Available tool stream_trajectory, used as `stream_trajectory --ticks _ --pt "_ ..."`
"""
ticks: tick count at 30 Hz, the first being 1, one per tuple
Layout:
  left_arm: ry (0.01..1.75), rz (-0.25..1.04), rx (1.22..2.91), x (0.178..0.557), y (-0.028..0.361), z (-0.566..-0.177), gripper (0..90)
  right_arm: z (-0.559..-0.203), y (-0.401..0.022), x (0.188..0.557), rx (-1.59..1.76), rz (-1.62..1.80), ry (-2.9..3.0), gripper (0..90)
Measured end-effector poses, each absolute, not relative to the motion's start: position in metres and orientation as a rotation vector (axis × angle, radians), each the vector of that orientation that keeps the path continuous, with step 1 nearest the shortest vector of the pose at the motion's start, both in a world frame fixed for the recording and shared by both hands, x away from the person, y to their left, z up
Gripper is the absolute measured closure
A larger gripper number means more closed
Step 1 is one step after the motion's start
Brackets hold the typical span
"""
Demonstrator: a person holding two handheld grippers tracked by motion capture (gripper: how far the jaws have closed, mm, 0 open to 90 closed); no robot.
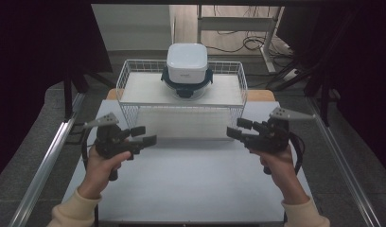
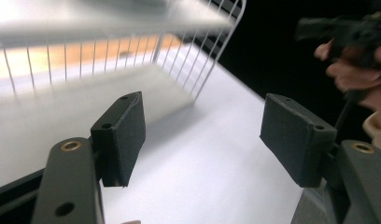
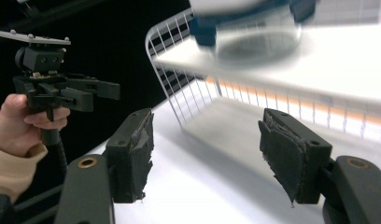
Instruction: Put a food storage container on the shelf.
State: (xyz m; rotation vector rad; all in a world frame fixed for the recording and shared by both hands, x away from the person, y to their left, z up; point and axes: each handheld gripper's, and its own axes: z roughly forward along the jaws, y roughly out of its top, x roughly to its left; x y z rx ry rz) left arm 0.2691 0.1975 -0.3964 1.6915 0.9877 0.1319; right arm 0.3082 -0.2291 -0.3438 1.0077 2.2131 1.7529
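High view: we hold the left gripper (image 1: 144, 136) and right gripper (image 1: 239, 128) released, empty, before the white wire basket (image 1: 129, 101) bearing an upright, square, glossy lidded container (image 1: 187, 64).

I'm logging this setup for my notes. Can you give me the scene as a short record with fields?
surface: white table
rack: white wire shelf at the table's far end
on the rack: white lidded container on a dark-clipped bowl
left claw: open, empty, pointing inward
right claw: open, empty, pointing inward
contact: neither claw touches the rack
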Motion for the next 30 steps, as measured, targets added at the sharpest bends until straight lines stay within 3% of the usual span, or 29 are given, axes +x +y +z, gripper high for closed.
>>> stream_trajectory --ticks 8,16,30 --pt "1.035 0.127 1.752 0.242 0.200 -0.441 29.9 -0.399 -0.242 0.276 1.052 1.636 2.277 33.7" --pt "1.088 0.153 1.830 0.231 0.190 -0.477 30.1 -0.459 -0.244 0.268 1.156 1.516 2.370 32.4" --pt "1.091 0.134 1.802 0.231 0.193 -0.484 30.0 -0.476 -0.239 0.271 1.142 1.506 2.405 30.7"
